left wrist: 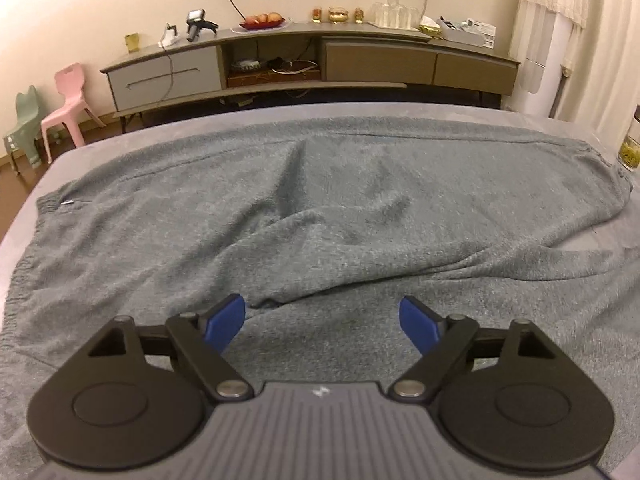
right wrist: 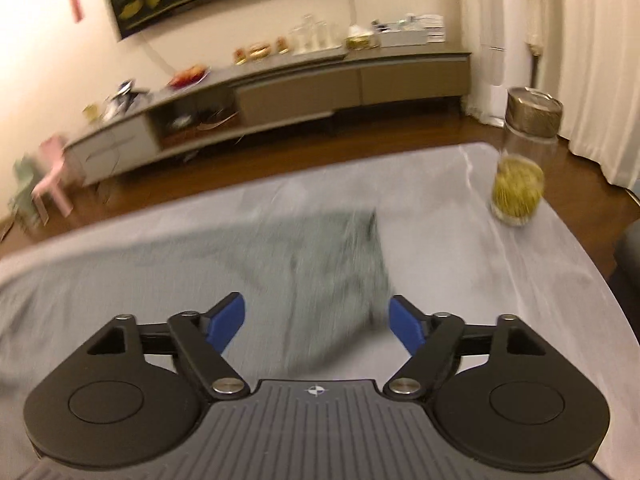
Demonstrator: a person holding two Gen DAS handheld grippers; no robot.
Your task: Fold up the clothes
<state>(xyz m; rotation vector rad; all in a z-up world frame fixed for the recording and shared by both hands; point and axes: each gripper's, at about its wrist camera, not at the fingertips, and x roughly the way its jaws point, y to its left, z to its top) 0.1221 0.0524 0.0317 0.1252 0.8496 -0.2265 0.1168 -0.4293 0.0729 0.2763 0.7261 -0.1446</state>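
A fuzzy grey garment (left wrist: 320, 208) lies spread over the grey table (left wrist: 520, 114), with a fold ridge running across its middle. My left gripper (left wrist: 322, 322) is open and empty, low over the near part of the garment. In the right wrist view, which is blurred, the garment's end (right wrist: 320, 264) lies on the table (right wrist: 500, 280). My right gripper (right wrist: 316, 320) is open and empty just above that end, with its blue fingertips (right wrist: 226, 320) either side of the cloth.
A glass jar with yellow-green contents (right wrist: 520, 176) stands near the table's far right corner and shows in the left wrist view (left wrist: 632, 148). Beyond the table are a long TV cabinet (left wrist: 312, 60), a pink chair (left wrist: 66, 104) and a green chair (left wrist: 22, 128).
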